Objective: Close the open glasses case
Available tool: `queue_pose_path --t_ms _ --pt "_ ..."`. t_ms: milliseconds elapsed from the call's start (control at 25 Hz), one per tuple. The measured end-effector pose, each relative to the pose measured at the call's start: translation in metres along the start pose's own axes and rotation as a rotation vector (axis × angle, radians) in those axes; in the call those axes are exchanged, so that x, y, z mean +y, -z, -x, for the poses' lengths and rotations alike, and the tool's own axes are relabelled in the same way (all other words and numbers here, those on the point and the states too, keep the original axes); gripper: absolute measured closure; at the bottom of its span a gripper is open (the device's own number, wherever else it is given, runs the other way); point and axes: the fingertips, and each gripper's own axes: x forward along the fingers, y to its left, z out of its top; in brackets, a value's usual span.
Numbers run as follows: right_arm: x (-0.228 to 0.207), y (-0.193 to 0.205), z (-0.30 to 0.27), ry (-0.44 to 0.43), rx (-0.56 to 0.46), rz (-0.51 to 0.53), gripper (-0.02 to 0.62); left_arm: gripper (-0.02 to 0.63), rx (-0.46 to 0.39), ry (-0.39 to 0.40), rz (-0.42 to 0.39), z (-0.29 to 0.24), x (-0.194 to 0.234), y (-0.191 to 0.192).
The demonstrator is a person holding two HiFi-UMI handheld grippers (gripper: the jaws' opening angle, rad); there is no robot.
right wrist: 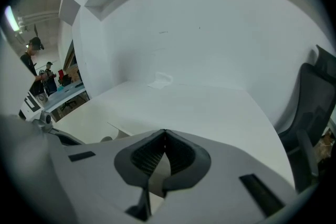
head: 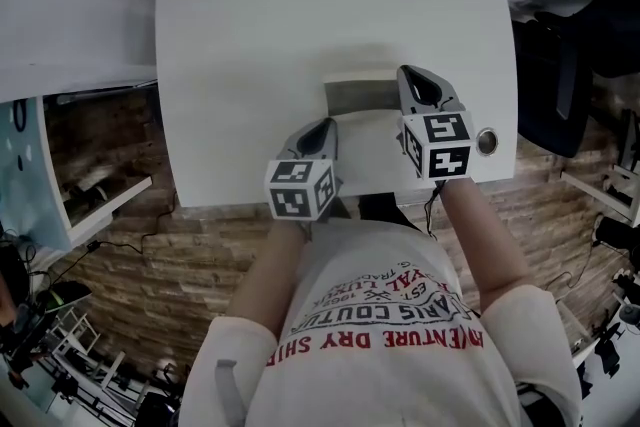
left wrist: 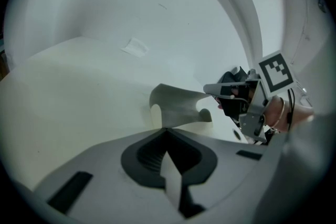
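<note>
The glasses case [head: 360, 96] lies open on the white table [head: 250, 45], its long axis running side to side. Its grey lid stands up along the far side, so the mouth seems to face the person. The left gripper [head: 320, 130] waits just off the case's near left corner, the right gripper [head: 418, 83] at its right end. Both have jaws pressed together on nothing — bracketing the case, I'd guess, so blunt tips can tip the lid down
</note>
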Motion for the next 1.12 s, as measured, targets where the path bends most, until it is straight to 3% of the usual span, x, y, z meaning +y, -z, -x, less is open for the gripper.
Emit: queue_pose_path --t_ms 600,1120 --pt "0.011 0.032 0.015 -0.02 0.009 -0.073 0.583 0.601 -0.001 -0.005 -0.022 0.001 0.002 -0.001" --pt "0.018 0.069 0.015 -0.028 0.076 -0.158 0.583 0.601 0.019 -0.036 -0.055 -0.001 0.001 0.008"
